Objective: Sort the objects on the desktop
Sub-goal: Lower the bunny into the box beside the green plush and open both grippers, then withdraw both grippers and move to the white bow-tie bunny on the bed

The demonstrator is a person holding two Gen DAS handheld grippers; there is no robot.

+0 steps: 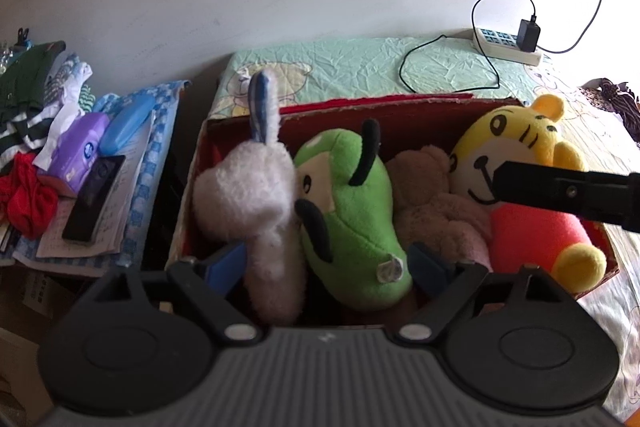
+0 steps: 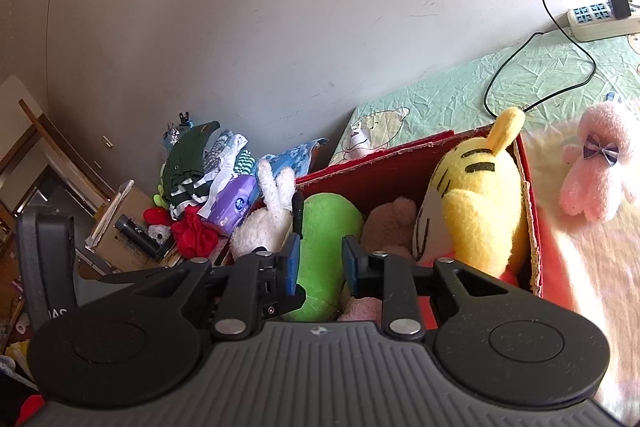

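Observation:
A red cardboard box (image 1: 360, 105) on the bed holds a white rabbit plush (image 1: 248, 195), a green plush (image 1: 352, 211), a beige plush (image 1: 424, 195) and a yellow tiger plush (image 1: 520, 163). My left gripper (image 1: 326, 267) is open, its blue pads on either side of the white rabbit and green plush at the box's near edge. My right gripper (image 2: 320, 263) is open and empty above the green plush (image 2: 328, 223); one of its fingers (image 1: 568, 193) reaches in from the right in the left wrist view. A pink plush (image 2: 596, 167) lies on the bed right of the box (image 2: 528, 163).
A power strip (image 1: 506, 45) with charger and black cable lies on the green sheet by the wall. Left of the bed is a pile with clothes (image 1: 28, 95), a purple tissue pack (image 1: 80, 151), a blue case (image 1: 126, 125), a black remote (image 1: 94, 199) and papers.

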